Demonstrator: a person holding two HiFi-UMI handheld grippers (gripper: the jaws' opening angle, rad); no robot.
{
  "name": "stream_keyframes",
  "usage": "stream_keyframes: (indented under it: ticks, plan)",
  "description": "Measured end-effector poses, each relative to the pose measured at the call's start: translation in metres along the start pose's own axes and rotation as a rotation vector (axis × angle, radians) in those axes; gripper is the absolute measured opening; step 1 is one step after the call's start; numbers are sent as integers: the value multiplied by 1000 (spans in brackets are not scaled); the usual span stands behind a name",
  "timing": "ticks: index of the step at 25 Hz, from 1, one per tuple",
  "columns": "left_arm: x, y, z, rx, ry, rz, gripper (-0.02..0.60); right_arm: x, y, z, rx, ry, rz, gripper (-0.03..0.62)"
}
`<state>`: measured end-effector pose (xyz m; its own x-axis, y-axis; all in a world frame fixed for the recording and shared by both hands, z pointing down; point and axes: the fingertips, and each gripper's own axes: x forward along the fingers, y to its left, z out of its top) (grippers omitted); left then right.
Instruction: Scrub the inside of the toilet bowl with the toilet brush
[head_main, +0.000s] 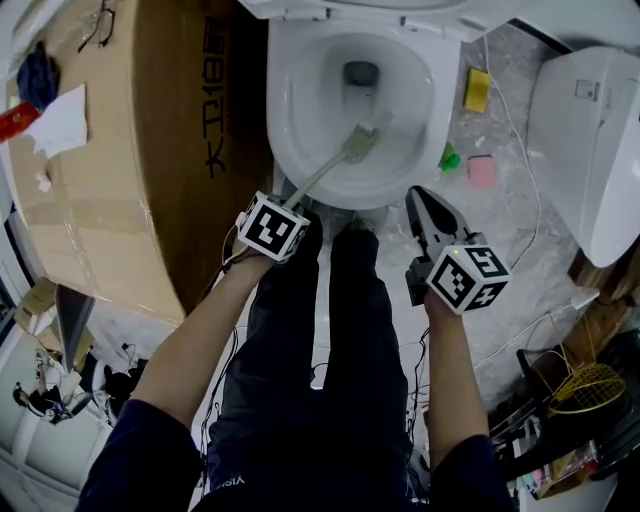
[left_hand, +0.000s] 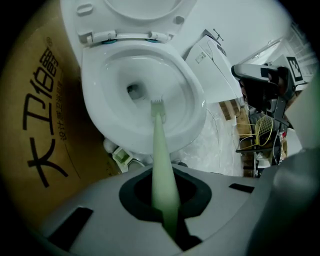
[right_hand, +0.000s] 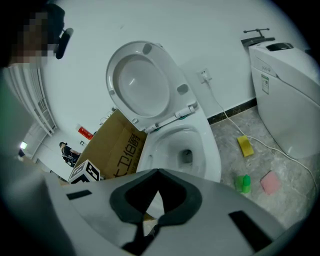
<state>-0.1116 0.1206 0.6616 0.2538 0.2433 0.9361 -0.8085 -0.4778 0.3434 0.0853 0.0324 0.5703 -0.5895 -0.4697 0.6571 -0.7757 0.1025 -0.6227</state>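
Closest to me in the head view are the person's two forearms and dark trousers, with one marker cube on each hand. The left gripper (head_main: 292, 207) (left_hand: 167, 210) has its jaws pinched on the end of the single toilet brush (head_main: 330, 170) (left_hand: 161, 150). The pale green handle comes straight out between the jaws, crosses the near rim of the toilet bowl (head_main: 300, 110) (left_hand: 100, 100) and runs down inside. The brush head (head_main: 362, 140) (left_hand: 157, 105) sits on the bowl's inner wall, between the near rim and the one drain opening (head_main: 361, 72). I cannot tell how hard the bristles press. The right gripper (head_main: 420, 195) (right_hand: 157, 200) hangs off the bowl's near right edge with its jaws pressed together on nothing, well apart from the brush. One seat lid (right_hand: 142, 82) stands raised behind the bowl. On the floor I count one cardboard box (head_main: 110, 150) touching the bowl's left side and three small things right of the bowl: one yellow sponge (head_main: 477, 90), one green bottle (head_main: 449, 158) just beside the rim and one pink sponge (head_main: 481, 171) next to it. One second white fixture (head_main: 590, 130) stands at the floor's far right edge, and one white cable (head_main: 520, 140) trails between it and the sponges.
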Motion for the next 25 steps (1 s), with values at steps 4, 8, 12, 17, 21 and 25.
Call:
stream_keyframes:
  ticks: [4, 8, 12, 17, 21, 25]
  plan:
    - [-3, 9, -4, -20, 10, 11, 32, 7, 6, 3, -9, 12, 8, 5]
    - [-10, 18, -3, -67, 3, 19, 31, 15, 13, 9, -17, 17, 21, 5]
    - [-14, 31, -1, -106, -8, 33, 32, 19, 14, 18, -24, 22, 24, 5]
    - [-21, 49, 4, -125, 2, 69, 31, 25, 11, 27, -26, 27, 22, 5]
    - [-26, 64, 12, -163, -11, 88, 31, 30, 8, 30, -19, 31, 23, 5]
    - [-34, 82, 21, -189, -36, 109, 32, 35, 6, 33, -12, 32, 26, 5]
